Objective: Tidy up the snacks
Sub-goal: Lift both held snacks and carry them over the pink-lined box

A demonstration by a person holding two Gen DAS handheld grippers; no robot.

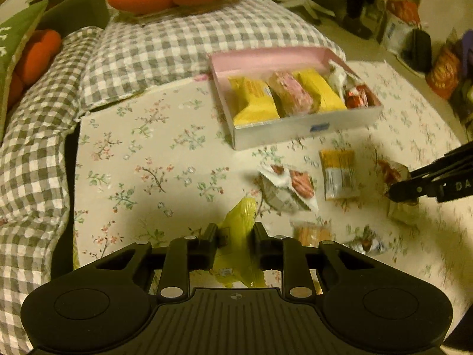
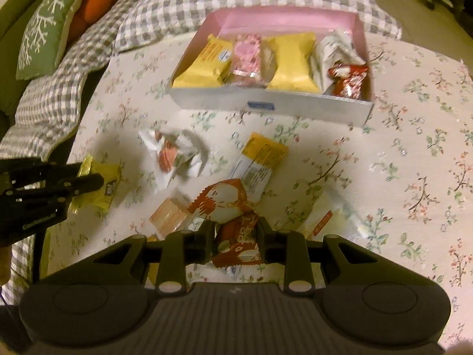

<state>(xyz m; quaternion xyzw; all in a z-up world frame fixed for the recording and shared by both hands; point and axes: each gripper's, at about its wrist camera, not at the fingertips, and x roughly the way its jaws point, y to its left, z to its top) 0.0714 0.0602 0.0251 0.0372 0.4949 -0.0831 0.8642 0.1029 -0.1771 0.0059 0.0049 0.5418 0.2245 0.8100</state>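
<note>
Left gripper [image 1: 233,233], bottom centre of left wrist view, has jaws clamped on a yellow snack packet [image 1: 240,222]; packet sticks up between the fingers, off the floral tablecloth [image 1: 133,153]. Right gripper [image 2: 236,232], bottom centre of right wrist view, is clamped on a red-and-white snack packet [image 2: 233,224], held just above the loose pile.

Mid-frame, loose snacks on the cloth: white crumpled wrapper w/ red print [image 2: 174,155], orange-topped white bar [image 2: 258,165], small peach wafer pack [image 2: 168,216], pale cream packet [image 2: 331,216] at right.

Further up, pink-lined box [image 2: 266,100] sits upper centre, front wall white w/ a small blue label. Inside, left to right: yellow packet, pink packet, yellow packet, white wrapper w/ red packet at right end. Row looks nearly full.

Beyond: gingham quilt [image 2: 183,9], green snowflake cushion [image 2: 44,32] upper left.

Step, as I judge it: both hands loaded, carry-to-box phase. Next move needs lift clear of pile, travel fwd over front wall, drop into a gap – prob. stand packets on edge, since room is tight. One hand at a time to avoid a clash.
</note>
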